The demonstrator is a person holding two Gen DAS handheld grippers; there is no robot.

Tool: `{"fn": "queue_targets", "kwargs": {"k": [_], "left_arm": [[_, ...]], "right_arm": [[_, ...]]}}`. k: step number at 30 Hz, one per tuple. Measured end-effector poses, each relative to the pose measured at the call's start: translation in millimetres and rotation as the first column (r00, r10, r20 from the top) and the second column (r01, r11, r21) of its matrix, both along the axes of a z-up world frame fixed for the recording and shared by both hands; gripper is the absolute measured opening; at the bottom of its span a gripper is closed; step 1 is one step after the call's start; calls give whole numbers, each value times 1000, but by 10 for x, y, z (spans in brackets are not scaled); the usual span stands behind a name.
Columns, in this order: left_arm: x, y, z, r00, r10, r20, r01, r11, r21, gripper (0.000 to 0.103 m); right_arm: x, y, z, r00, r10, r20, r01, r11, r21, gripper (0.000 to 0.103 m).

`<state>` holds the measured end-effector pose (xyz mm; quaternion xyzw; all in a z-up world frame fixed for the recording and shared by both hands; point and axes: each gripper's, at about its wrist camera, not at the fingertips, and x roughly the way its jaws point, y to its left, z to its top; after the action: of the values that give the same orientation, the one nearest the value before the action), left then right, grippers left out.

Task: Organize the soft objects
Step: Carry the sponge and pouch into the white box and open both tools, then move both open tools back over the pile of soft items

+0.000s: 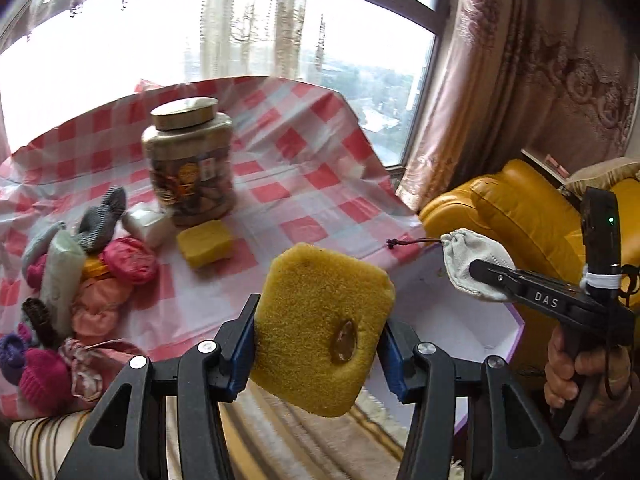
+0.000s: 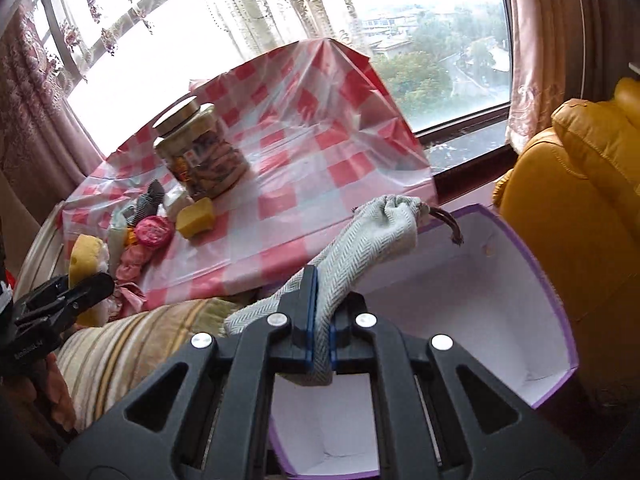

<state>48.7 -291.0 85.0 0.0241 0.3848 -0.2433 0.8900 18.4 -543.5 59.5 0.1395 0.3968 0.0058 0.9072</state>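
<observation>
My left gripper [image 1: 320, 320] is shut on a yellow sponge [image 1: 316, 292], which it holds upright in the air at the table's near edge. To the right, my right gripper [image 2: 320, 284] is shut on a grey herringbone drawstring pouch [image 2: 384, 224], held over an open white box with purple edges [image 2: 480, 280]. In the left wrist view the pouch [image 1: 468, 256] hangs from the right gripper [image 1: 486, 270] above the same box [image 1: 440, 312]. The left gripper [image 2: 94, 286] with its sponge [image 2: 86, 256] shows at the left edge of the right wrist view.
A red-and-white checked cloth [image 1: 312, 184] covers the table. On it stand a gold-lidded jar [image 1: 192, 160], a yellow sponge block [image 1: 206, 242] and a pile of soft items [image 1: 100, 272] at the left. A yellow armchair [image 1: 520, 216] is right of the box, a striped cushion [image 2: 132, 344] below the table edge.
</observation>
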Motion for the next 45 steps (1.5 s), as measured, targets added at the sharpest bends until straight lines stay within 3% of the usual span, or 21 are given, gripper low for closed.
{"fn": "queue_targets", "kwargs": {"k": [5, 8, 10, 13, 15, 19, 20, 34, 41, 45], "left_arm": [[87, -370, -79, 993, -109, -53, 105, 992, -74, 55], [134, -502, -163, 983, -150, -106, 137, 983, -124, 60], [181, -580, -261, 973, -174, -151, 154, 979, -135, 74], [246, -616, -395, 961, -188, -205, 159, 976, -152, 80], [312, -577, -450, 956, -175, -237, 137, 976, -170, 80], [425, -465, -505, 954, -137, -268, 84, 976, -199, 80], [442, -437, -511, 954, -128, -270, 74, 976, -203, 80], [462, -117, -435, 965, -64, -255, 8, 977, -214, 80], [393, 166, -361, 968, 61, -245, -98, 985, -145, 80], [248, 408, -300, 974, 128, -185, -144, 986, -77, 80]], "right_arm": [[-17, -278, -71, 998, -4, -69, -5, 992, -127, 7], [17, -409, -159, 994, -19, -109, 2, 988, -154, 7], [69, -489, -221, 991, -37, -129, 16, 987, -160, 8], [132, -563, -296, 986, -49, -161, 24, 988, -151, 10], [175, -581, -347, 982, -54, -181, 29, 989, -142, 17], [241, -572, -381, 980, -61, -189, 36, 991, -132, 61], [249, -562, -375, 981, -63, -186, 38, 990, -135, 65], [183, -407, -112, 987, -85, -138, 59, 981, -183, 74], [55, -337, 172, 985, -163, -57, 144, 958, -246, 89], [-62, -169, 297, 984, -178, -10, 168, 945, -280, 98]]}}
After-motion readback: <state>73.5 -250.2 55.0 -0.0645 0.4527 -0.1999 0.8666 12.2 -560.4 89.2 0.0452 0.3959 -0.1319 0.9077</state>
